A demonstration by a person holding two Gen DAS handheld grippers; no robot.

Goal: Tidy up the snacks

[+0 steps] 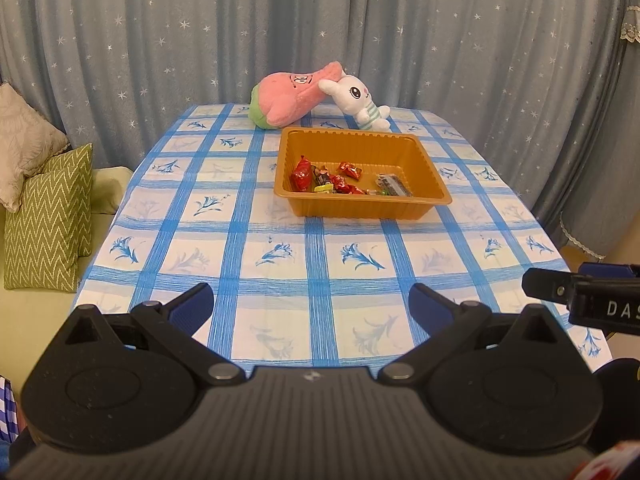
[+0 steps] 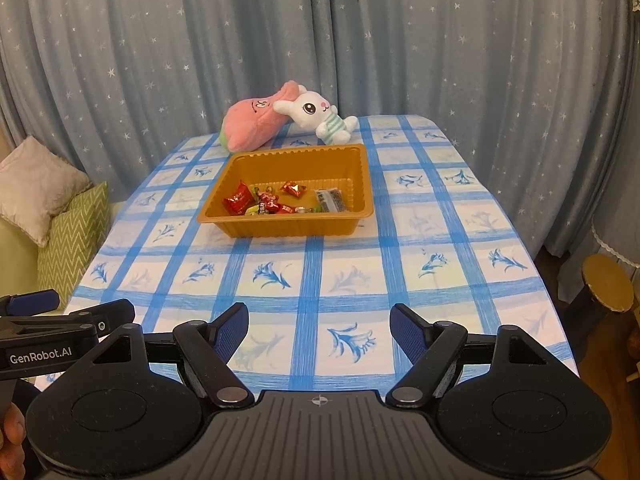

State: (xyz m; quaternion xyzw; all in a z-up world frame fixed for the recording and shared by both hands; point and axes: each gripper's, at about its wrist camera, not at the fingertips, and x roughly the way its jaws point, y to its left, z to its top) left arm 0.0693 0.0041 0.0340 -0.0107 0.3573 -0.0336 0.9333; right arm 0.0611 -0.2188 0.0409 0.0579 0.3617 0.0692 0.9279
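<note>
Both grippers hung over the near table edge, the left gripper [image 1: 312, 300] and right gripper [image 2: 319, 322] each with jaws spread and nothing between them. Well beyond them sat the orange tray [image 1: 362, 210], wrapped snacks [image 1: 332, 180] lying inside it toward its near wall. Just behind the tray lay a pink plush [image 1: 288, 98] and a white rabbit plush [image 1: 358, 100], touching. Nothing stood between grippers and tray. A blue checked tablecloth [image 1: 280, 248] covered the table; star-dotted curtains [image 1: 360, 32] hung behind, cushions [image 1: 48, 216] left of the tray.

A pink plush [image 1: 294, 96] and a white bunny plush [image 1: 360, 100] are laid at the far end of the checked tablecloth [image 1: 280, 248]. Cushions [image 1: 48, 216] are stacked left of that tablecloth, and a starred curtain [image 1: 320, 20] is hung behind it.
</note>
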